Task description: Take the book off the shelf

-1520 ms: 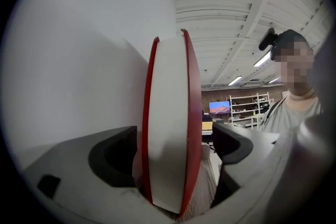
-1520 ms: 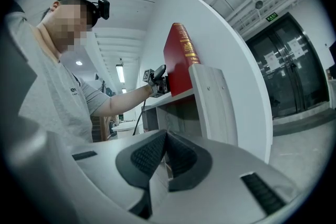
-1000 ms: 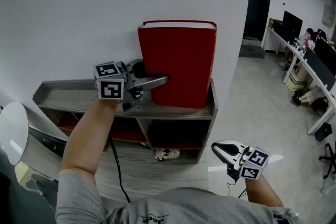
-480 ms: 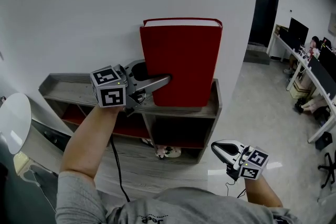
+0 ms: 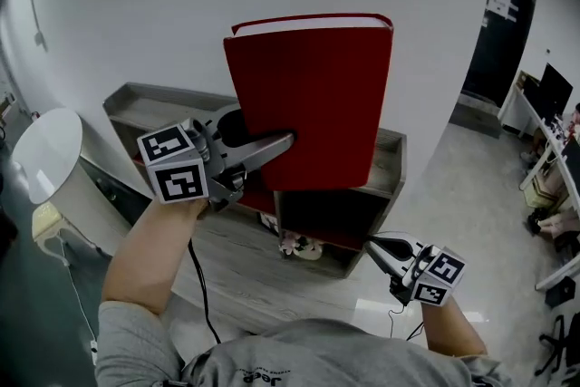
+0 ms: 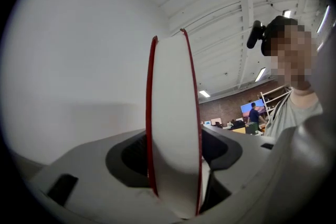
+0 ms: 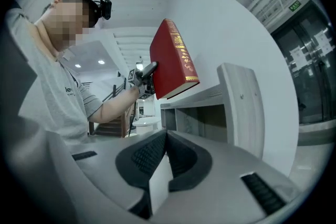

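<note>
Book (image 5: 317,104) hangs clear above shelf (image 5: 154,100) – only rt gripper view shows that gap & gilt spine. My left gripper (image 5: 285,140), jaws just closing, pinches its page edge, forearm raised; right gripper (image 5: 373,247) low, jaws together, empty.

From the head we look forward and steeply down: the left gripper (image 5: 276,142) at nine o'clock, the right gripper (image 5: 373,251) at five o'clock, the shelf (image 5: 391,166) farther off. Riding on the left gripper, we face along its jaws and upward, so near the book (image 6: 173,128) that its page edge fills the centre. Riding on the right gripper, we look along its jaws from low down, the book farther away at twelve o'clock. All three views share the book; the head and right gripper views share the shelf.
</note>
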{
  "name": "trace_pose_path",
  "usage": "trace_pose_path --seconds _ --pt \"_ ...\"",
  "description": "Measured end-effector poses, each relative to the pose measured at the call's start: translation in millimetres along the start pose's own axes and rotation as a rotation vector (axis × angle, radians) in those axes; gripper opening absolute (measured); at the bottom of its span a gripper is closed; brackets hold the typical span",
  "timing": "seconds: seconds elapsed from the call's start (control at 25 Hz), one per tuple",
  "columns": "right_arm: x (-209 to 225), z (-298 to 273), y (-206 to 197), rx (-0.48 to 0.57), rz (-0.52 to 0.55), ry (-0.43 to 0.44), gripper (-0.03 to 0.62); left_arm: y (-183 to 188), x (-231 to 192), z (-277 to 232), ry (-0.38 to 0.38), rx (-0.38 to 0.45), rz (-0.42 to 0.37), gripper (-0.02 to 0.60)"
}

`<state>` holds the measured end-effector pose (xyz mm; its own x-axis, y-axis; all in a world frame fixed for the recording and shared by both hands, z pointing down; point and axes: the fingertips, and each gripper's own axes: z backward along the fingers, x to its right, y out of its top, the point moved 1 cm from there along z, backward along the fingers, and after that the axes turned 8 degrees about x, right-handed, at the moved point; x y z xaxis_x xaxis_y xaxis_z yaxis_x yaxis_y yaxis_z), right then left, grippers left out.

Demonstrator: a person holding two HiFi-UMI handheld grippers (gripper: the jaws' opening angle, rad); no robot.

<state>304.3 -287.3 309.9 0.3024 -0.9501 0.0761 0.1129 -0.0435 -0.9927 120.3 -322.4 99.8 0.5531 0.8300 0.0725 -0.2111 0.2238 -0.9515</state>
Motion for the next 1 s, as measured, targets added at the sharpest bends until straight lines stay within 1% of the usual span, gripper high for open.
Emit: trace_pose_path --seconds 0.12,0.32,0.4,0.52,0.56,0.68,0.8,1.0 --pt "-10 -16 -2 -0.012 0.007 0.084 0.011 3 17 37 0.094 -0.002 -0.018 0.288" --pt "-45 -74 -12 -0.037 0.008 0.248 0.011 7 38 136 0.303 0.008 -0.043 0.288" --pt "-54 -96 -12 -0.042 0.002 0.3 0.011 6 46 166 0.38 0.017 -0.036 0.288" --pt "-53 -124 -8 -0.045 -0.011 0.366 0.011 -5 48 196 0.491 0.025 -0.008 0.288" --pt "-61 -133 -9 -0.047 -0.011 0.39 0.011 -10 54 212 0.53 0.024 -0.003 0.288" --pt "-105 -159 -20 -0.056 0.003 0.464 0.011 -23 86 276 0.644 0.027 -0.005 0.287" --pt "-137 -191 -29 -0.059 0.013 0.515 0.011 -30 102 329 0.73 0.054 -0.007 0.287" --pt "-171 -261 -45 -0.069 0.022 0.564 0.011 -42 93 407 0.85 0.095 -0.005 0.285"
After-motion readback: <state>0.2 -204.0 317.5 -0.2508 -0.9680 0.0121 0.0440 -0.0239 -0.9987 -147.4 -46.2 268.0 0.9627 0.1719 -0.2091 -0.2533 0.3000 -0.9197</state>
